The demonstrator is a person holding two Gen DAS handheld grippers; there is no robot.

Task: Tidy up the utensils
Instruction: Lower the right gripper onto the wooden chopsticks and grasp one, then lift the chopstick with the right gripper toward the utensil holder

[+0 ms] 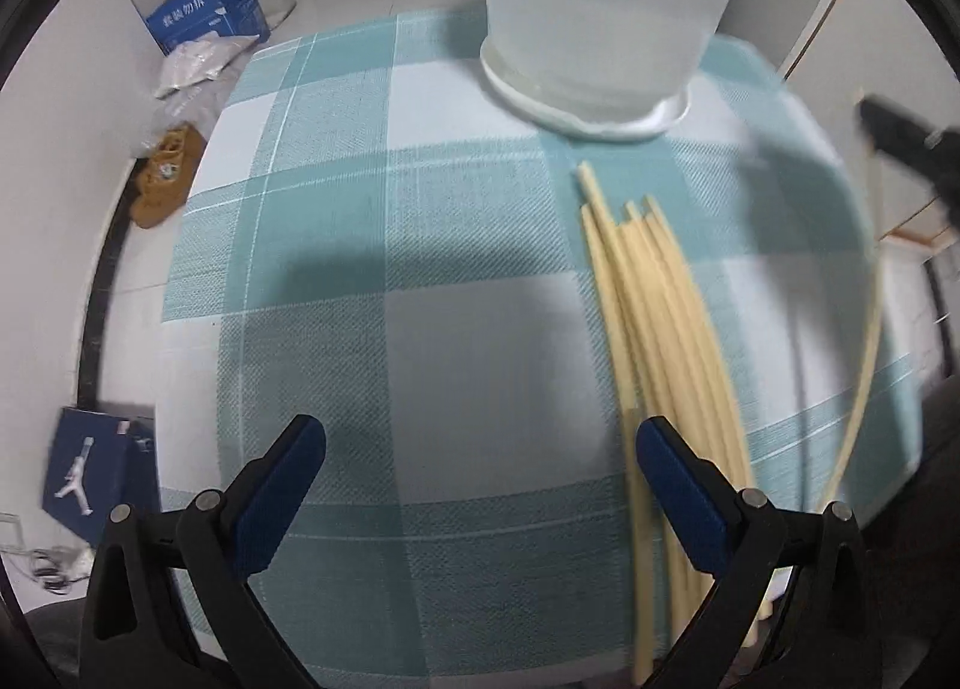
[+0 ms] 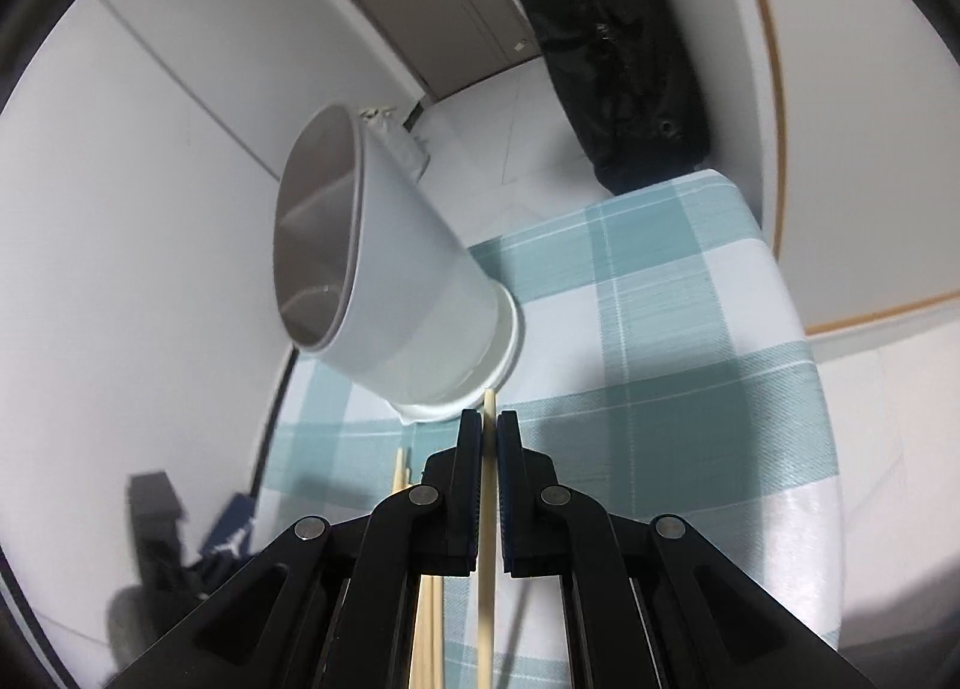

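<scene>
At twelve o'clock on the checked worktop [image 1: 336, 281] stands the holder [image 1: 606, 17], toward which the right gripper [image 2: 489, 431], clenched on one chopstick [image 2: 487, 509], aims it, while the left gripper [image 1: 480, 449] idles released beside the remaining chopsticks [image 1: 654, 317].

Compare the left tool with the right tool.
The left tool is open and empty above the teal-and-white checked tablecloth; the right tool is shut on a single pale wooden chopstick. Both have black arms and blue pads.
</scene>
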